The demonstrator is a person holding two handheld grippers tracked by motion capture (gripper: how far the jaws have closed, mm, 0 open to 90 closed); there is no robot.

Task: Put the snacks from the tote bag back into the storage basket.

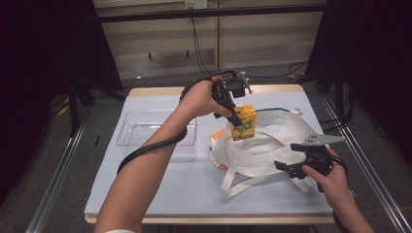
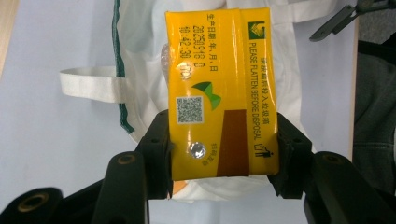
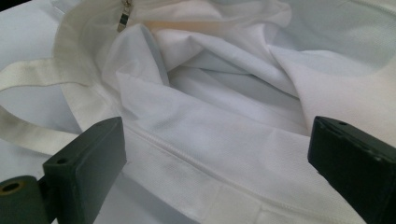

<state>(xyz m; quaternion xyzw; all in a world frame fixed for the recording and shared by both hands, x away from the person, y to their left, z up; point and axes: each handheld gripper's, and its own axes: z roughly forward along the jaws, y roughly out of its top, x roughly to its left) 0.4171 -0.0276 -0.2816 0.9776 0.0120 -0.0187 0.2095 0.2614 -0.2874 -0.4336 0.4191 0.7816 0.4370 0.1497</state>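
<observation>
Left of the white tote bag point(image 1: 262, 145), a clear plastic tray point(image 1: 145, 128) is sitting on the table. The left gripper point(image 1: 238, 121) is clamping a yellow drink carton point(image 1: 244, 123) just above the bag; the left gripper view is showing the carton's printed date and QR code. At the bag's right edge, the right gripper point(image 1: 284, 166) is hovering with its jaws spread, the right gripper view showing a zip pull point(image 3: 123, 17).
</observation>
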